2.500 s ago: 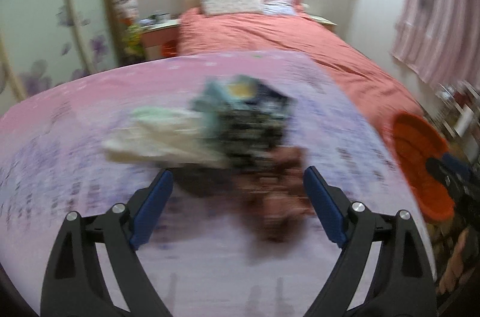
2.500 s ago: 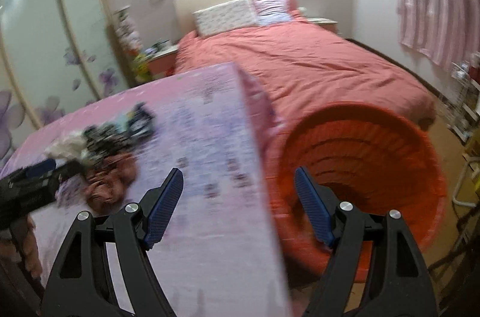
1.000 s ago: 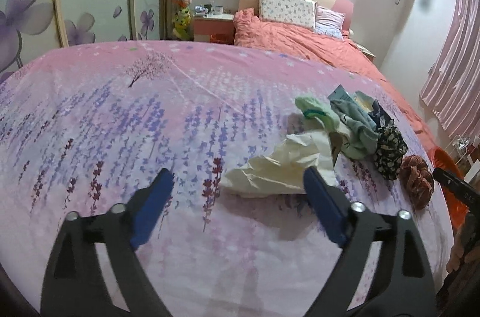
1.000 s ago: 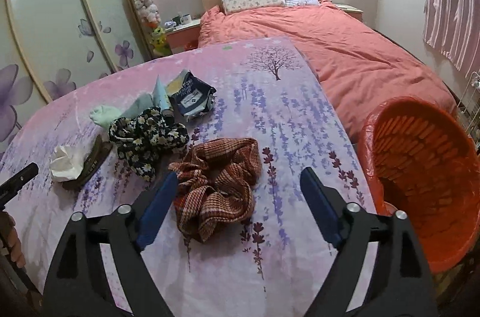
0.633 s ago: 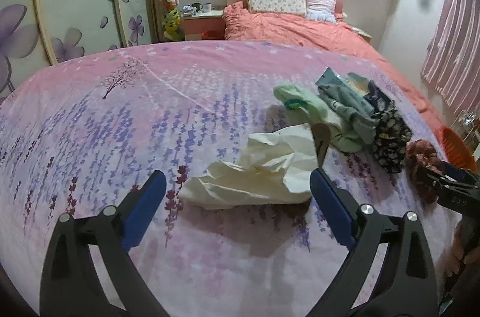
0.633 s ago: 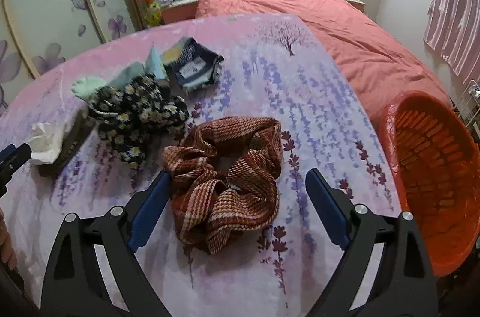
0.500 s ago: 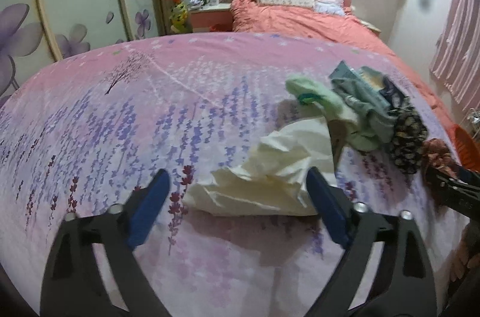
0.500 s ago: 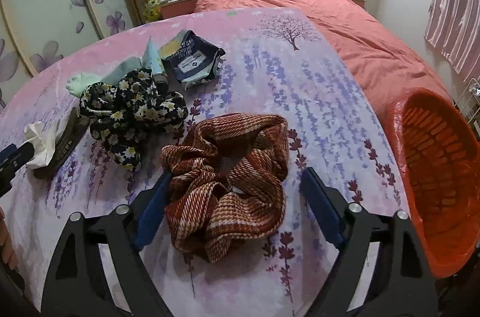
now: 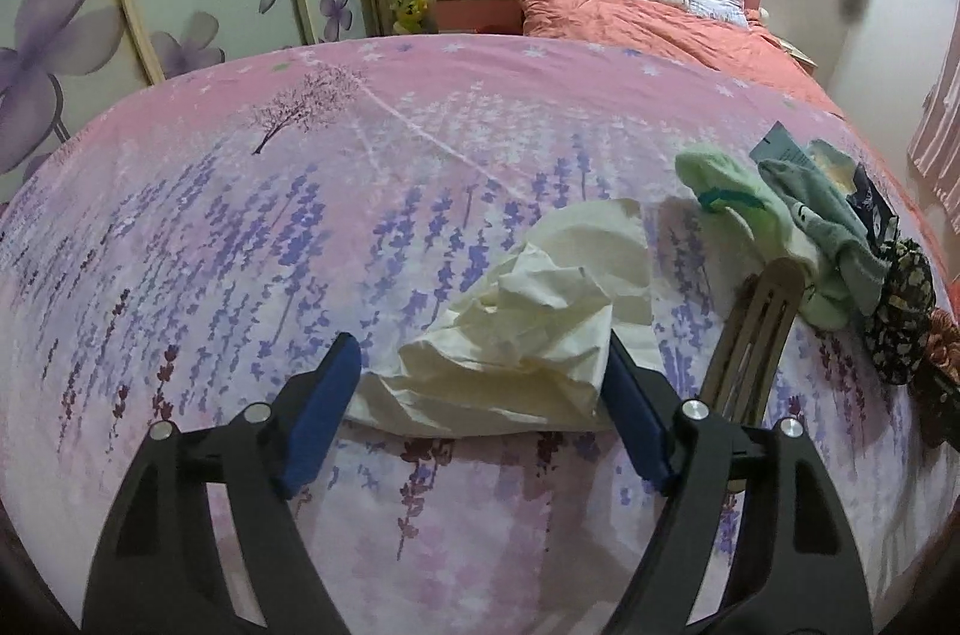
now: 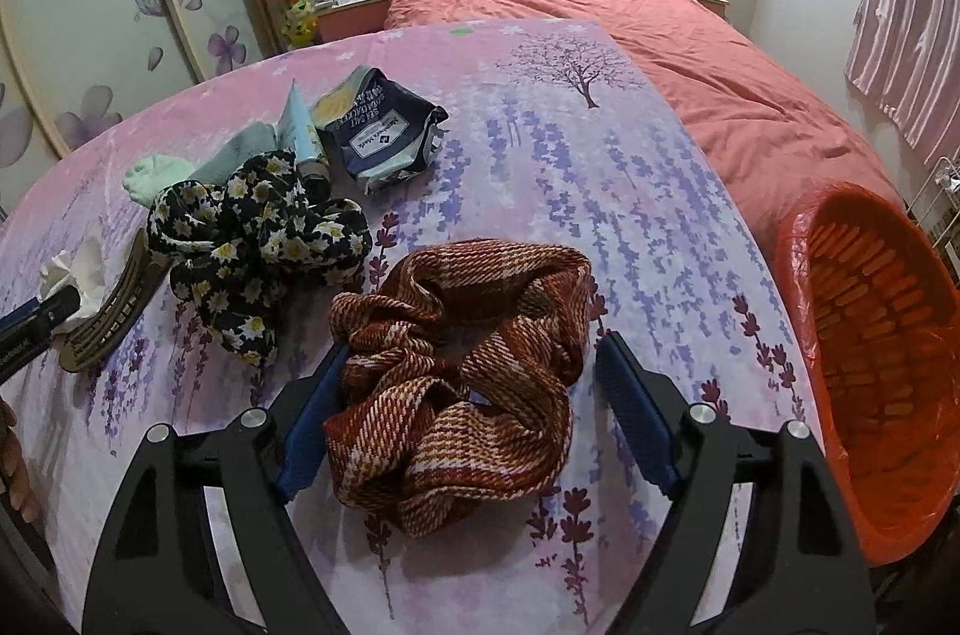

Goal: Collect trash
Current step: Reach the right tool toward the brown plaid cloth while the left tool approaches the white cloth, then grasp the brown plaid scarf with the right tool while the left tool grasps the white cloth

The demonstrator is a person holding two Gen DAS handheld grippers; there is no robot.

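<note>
I have my left gripper pitched down steeply over the crumpled tissue, which lies on the lavender cloth near the table's front. The jaws are closing, blue pads on either side of the paper; I judge they are not yet pressing it, so nothing is held. The tissue sits just left of a wooden comb, and I come at it from the near side to keep clear of that comb.

My right gripper is tilted down the same way, jaws spread wide around the plaid scrunchie. The left pad looks to be touching the fabric; the right one stands apart. It is not gripped.

The orange basket waits beyond the table's right edge, close to my right hand, which I take as the reason for working from this side. The chip bag, probably trash too, lies farther back beside the floral scrunchie.
</note>
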